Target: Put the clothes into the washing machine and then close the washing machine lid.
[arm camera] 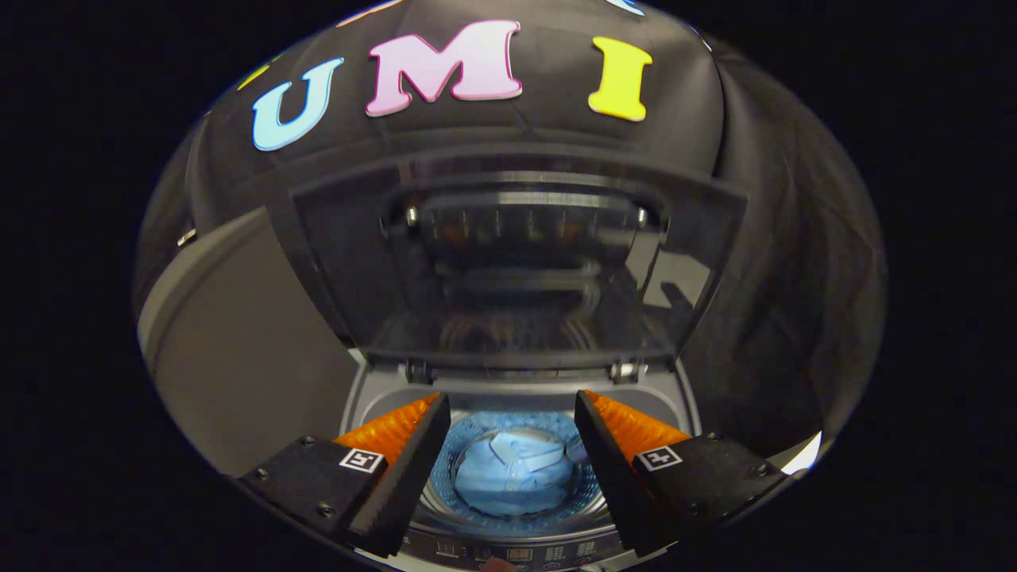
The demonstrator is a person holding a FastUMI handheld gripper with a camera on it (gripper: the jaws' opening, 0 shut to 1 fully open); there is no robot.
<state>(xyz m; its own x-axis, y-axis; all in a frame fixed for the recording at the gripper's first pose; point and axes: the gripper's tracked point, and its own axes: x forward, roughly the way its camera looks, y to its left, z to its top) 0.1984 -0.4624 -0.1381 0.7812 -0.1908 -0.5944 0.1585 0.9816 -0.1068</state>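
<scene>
Lying in the drum at lower centre, the clothes (515, 473) are already loaded; the lid (508, 262) is left raised, the gripper (512, 445) held spread, empty.

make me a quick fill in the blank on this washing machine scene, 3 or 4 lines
1. The washing machine's lid stands ____.
2. The blue clothes lie inside the ____.
3. The gripper has its fingers ____, holding nothing.
4. Seen past the fingers, the clothes lie ____ them.

Missing words: open; drum; open; between
</scene>
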